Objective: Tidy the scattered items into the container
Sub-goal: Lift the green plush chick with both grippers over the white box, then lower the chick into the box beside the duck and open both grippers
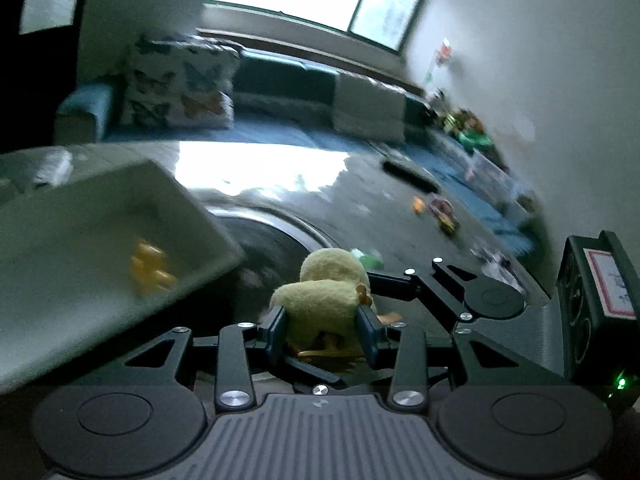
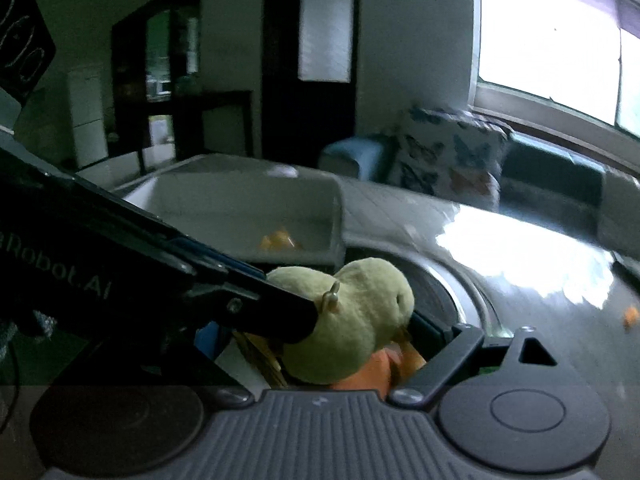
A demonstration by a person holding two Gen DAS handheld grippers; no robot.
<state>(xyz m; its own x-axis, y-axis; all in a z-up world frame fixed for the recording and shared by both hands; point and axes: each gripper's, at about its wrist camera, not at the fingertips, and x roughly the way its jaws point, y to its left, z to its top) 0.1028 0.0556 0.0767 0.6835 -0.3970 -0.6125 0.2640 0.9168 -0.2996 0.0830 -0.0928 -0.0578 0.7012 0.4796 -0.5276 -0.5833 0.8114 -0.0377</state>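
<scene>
While the left gripper (image 1: pixel 325 330) is clamped on a yellow-green plush duck toy (image 1: pixel 328 300), its blue pads pressing the soft body from both sides, the step in hand looks like the carry: the toy is lifted and not yet over the box. In the right wrist view the same duck (image 2: pixel 352 320) fills the space just ahead of the right gripper, whose fingers sit close beside it (I cannot tell whether they are open or shut; the left tool's black arm crosses in front).

Ahead and to the left of the left gripper sits the white rectangular plastic container (image 1: pixel 192 196), with a small orange-yellow item (image 1: pixel 150 268) already inside. Farther off to the right, small colourful toys (image 1: pixel 440 212) lie scattered on the glossy dark table (image 1: pixel 340 200).

The next move probably calls for swinging left over the rim, then opening.
</scene>
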